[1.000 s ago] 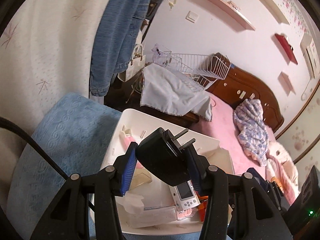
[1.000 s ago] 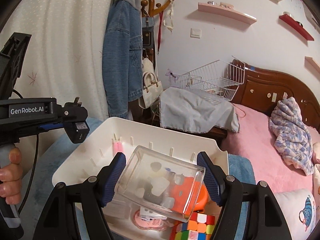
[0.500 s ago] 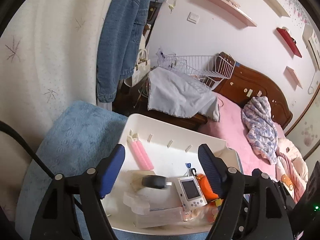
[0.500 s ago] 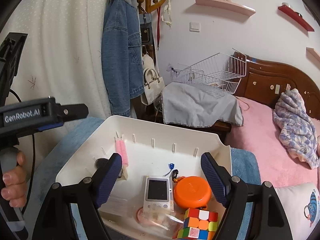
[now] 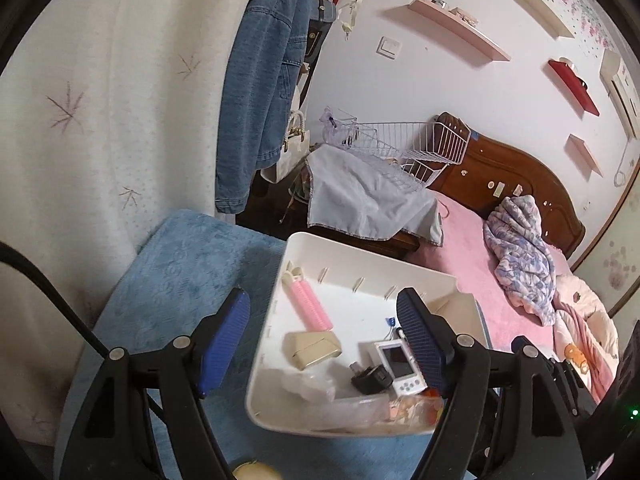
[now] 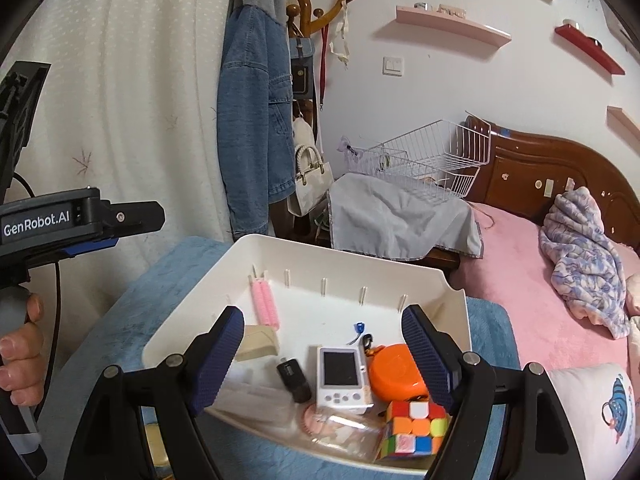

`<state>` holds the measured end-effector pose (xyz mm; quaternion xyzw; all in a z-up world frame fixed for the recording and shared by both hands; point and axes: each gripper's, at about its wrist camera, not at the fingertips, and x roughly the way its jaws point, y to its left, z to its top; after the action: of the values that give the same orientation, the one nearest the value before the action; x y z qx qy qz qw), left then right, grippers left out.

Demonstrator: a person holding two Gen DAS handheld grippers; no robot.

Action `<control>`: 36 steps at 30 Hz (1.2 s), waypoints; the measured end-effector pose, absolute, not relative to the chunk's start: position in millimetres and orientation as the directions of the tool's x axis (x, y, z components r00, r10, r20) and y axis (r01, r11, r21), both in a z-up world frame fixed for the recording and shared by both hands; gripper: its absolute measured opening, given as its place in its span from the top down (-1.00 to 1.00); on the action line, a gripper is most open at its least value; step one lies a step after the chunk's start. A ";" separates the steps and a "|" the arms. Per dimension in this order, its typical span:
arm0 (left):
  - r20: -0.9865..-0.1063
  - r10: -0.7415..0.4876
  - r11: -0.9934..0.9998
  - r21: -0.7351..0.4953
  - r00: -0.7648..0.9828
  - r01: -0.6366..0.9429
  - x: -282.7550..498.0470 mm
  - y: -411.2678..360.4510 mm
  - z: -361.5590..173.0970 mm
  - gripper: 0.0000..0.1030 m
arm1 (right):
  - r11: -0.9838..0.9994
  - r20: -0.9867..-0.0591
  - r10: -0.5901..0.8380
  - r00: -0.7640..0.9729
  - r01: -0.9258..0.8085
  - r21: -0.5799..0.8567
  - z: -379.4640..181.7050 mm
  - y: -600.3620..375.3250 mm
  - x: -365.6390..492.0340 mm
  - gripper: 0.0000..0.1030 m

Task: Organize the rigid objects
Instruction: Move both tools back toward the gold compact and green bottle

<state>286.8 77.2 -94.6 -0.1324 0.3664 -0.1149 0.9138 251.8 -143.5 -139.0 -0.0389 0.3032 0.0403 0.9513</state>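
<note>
Both tools are held wide, nothing gripped. Plug adapter [image 6: 295,379] is seen in the bin [image 6: 192,300] at approx 6 o'clock of right tool [image 6: 320,362], long axis 11–5; nearer vs left tool [image 5: 323,338].

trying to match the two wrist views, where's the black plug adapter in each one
Left wrist view: the black plug adapter lies low in the white tray, just left of the white handheld device.
Right wrist view: it lies in the tray's front half, again just left of the device.
Shared landmark: the pink hair roller by the tray's far left corner.
</note>
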 end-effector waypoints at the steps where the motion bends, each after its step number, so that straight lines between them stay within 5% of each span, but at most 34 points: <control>1: -0.641 -0.305 0.940 -0.322 0.705 0.114 284.5 79.5 -94.1 -0.53 | 0.994 -0.579 0.051 0.814 -0.099 -0.051 -139.0 -140.2 248.1 -0.59; 19: -0.703 -0.278 0.956 -0.271 0.654 0.115 243.7 129.1 -99.4 -0.58 | 0.995 -0.581 0.031 0.814 -0.080 -0.059 -150.9 -85.9 182.3 -0.59; 36: -0.870 -0.186 0.972 -0.095 0.456 0.215 229.8 113.0 -153.1 -0.58 | 0.999 -0.632 0.044 0.774 -0.033 0.030 -191.6 -67.9 143.5 -0.59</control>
<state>229.8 113.0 -153.1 0.0143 0.5082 -0.1177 0.8530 143.5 -67.9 -191.6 0.0084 0.3358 0.0204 0.9417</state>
